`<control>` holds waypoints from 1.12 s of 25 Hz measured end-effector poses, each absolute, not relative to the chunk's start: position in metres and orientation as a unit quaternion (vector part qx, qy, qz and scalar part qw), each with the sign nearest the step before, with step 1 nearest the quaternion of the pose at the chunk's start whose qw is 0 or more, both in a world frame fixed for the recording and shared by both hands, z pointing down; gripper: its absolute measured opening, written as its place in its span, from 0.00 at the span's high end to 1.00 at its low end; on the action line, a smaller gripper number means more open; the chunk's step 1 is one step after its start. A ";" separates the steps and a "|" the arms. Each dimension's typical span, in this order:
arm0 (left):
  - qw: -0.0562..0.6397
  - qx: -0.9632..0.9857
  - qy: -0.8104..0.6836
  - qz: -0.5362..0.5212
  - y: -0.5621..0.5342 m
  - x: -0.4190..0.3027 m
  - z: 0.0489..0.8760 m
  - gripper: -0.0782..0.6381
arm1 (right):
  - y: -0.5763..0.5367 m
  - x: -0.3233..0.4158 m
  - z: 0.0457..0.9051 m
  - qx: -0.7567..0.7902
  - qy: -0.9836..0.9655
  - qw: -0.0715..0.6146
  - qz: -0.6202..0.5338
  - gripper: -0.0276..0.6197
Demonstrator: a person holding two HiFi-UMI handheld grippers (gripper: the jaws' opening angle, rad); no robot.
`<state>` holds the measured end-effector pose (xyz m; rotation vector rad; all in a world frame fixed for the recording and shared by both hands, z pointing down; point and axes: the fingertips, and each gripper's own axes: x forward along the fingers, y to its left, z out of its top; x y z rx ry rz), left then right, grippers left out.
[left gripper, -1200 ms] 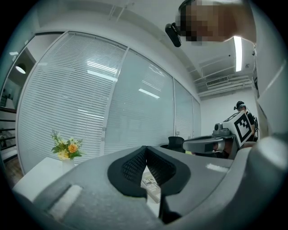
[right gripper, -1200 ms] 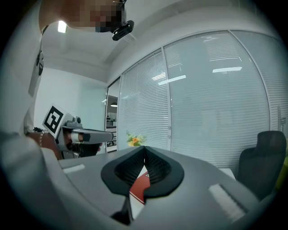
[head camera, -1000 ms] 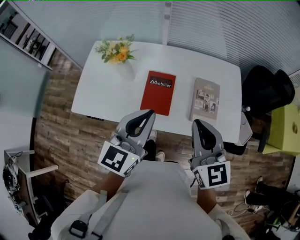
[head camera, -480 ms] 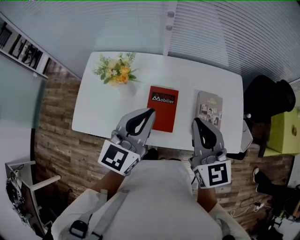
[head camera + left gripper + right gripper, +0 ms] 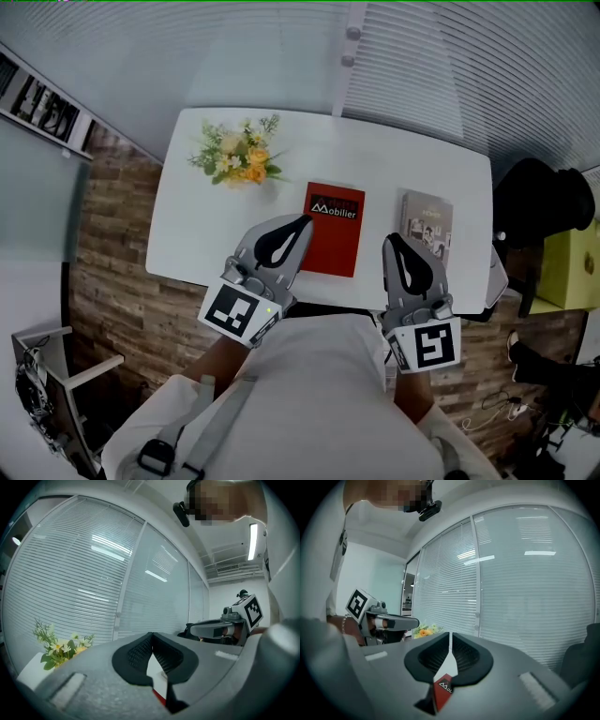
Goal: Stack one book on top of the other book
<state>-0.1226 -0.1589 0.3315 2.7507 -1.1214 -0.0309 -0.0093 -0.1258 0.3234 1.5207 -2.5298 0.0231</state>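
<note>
I count 2 books, 1 red book (image 5: pixel 334 230) and 1 grey book (image 5: pixel 427 223). There's 1 white table (image 5: pixel 187 225), 1 bunch of flowers (image 5: pixel 234 159), 1 black chair (image 5: pixel 539 202) and 1 person (image 5: pixel 309 394).

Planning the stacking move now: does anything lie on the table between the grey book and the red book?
Nothing visible does. Only bare white table separates the grey book from the red book; the flowers stand on the red book's other side.
</note>
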 end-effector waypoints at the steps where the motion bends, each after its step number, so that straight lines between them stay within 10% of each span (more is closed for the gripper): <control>1: 0.090 0.923 -0.373 -0.008 -0.161 -0.123 0.336 0.89 | -0.128 -0.010 0.327 0.512 -0.854 0.096 0.011 0.92; 28: 0.292 0.876 -0.346 0.168 -0.165 -0.127 0.620 0.62 | -0.139 0.013 0.614 0.496 -0.802 0.238 0.233 0.67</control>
